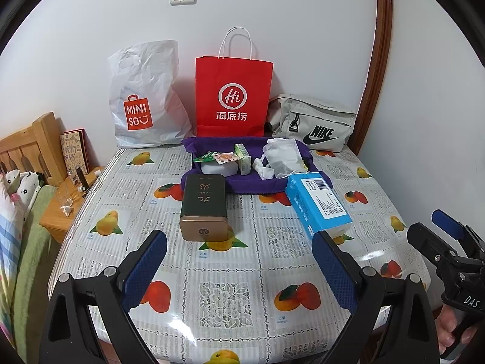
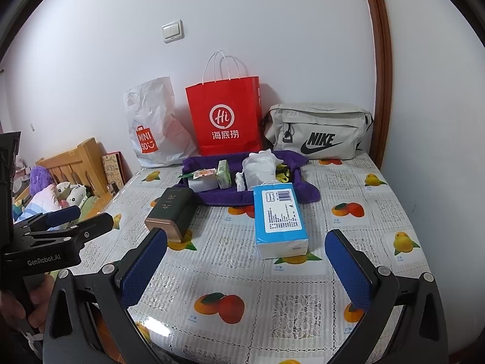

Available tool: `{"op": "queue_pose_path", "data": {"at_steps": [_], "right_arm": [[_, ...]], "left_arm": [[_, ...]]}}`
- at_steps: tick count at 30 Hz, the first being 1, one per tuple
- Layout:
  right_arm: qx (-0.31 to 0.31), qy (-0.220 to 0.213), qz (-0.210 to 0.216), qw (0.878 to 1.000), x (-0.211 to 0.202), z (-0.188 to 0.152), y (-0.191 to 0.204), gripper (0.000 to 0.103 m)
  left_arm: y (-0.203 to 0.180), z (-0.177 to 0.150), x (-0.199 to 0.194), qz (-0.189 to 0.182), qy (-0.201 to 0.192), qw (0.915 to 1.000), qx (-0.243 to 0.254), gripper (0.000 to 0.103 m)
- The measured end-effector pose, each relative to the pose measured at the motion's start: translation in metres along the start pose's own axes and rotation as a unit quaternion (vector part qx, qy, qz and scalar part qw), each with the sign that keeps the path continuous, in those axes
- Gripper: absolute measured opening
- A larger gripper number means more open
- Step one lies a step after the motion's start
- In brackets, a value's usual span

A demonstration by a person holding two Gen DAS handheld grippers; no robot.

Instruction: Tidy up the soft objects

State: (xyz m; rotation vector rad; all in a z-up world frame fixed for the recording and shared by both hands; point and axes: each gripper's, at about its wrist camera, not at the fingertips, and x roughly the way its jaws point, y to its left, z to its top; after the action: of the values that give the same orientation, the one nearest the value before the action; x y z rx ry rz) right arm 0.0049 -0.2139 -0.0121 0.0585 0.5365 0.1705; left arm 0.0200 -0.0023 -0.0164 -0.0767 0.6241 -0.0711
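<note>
A blue tissue pack lies on the fruit-print table, right of a dark tin with a copper lid. Behind them a purple cloth holds small packets, a white block and a white plastic bag. My left gripper is open and empty, above the table's front, short of the tin. My right gripper is open and empty, just short of the tissue pack. Each gripper shows at the edge of the other's view.
Against the wall stand a white Miniso bag, a red paper bag and a grey Nike pouch. A wooden bedside stand and bedding lie left of the table.
</note>
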Motion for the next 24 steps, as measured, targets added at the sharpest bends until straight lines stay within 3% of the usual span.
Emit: {"op": "queue_pose_path", "data": {"at_steps": [24], "right_arm": [[0.002, -0.002, 0.002, 1.000, 0.0003, 0.0023, 0.0023, 0.102]], "left_arm": [[0.0039, 0.0045, 0.0000, 0.000, 0.001, 1.0000, 0.005, 0.097]]}}
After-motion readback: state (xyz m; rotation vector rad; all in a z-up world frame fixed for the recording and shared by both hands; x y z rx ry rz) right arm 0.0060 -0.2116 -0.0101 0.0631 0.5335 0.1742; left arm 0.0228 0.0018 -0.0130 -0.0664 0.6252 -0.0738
